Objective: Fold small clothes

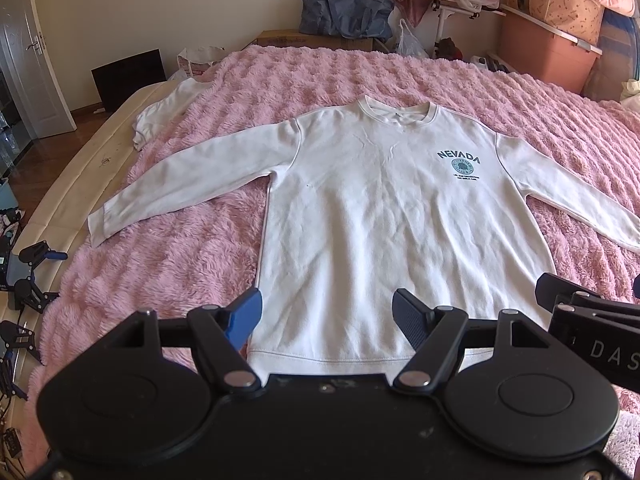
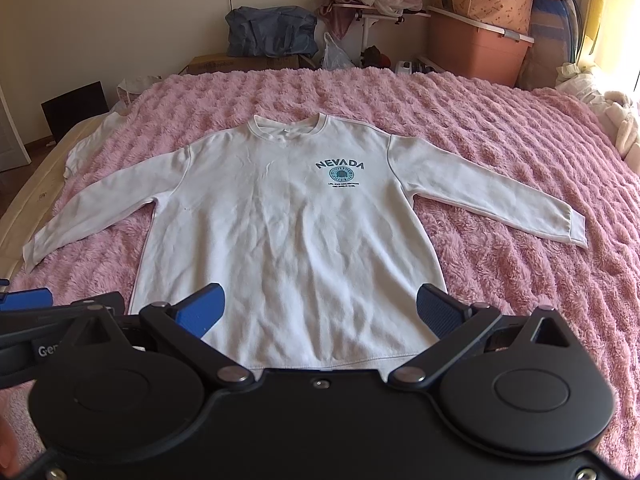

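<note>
Two grippers hang over the near end of a bed, and both are wide apart and hold nothing. The left gripper [image 1: 327,320] has its blue fingers above the near hem of the sweatshirt [image 1: 380,220], at the left part of the hem. The right gripper [image 2: 320,314] hangs above the same hem, a little more to the right, with the cloth showing between its two fingers. The two grippers are side by side and close; each one shows at the edge of the other's view.

The white sweatshirt lies flat and face up on a pink fluffy blanket [image 1: 320,76], in the middle of the bed. Its collar points to the far side and its hem to the near side. Both long sleeves are spread out, slanting toward the near left and the near right. On the chest, at the right side, there is the dark word NEVADA with a round blue-green emblem under it.

Another white garment [image 1: 168,110] lies crumpled at the far left edge of the blanket. Behind the bed, by the far wall, stand a blue bag [image 2: 272,32] on a cardboard box and a pink storage box [image 2: 480,46] at the far right.
</note>
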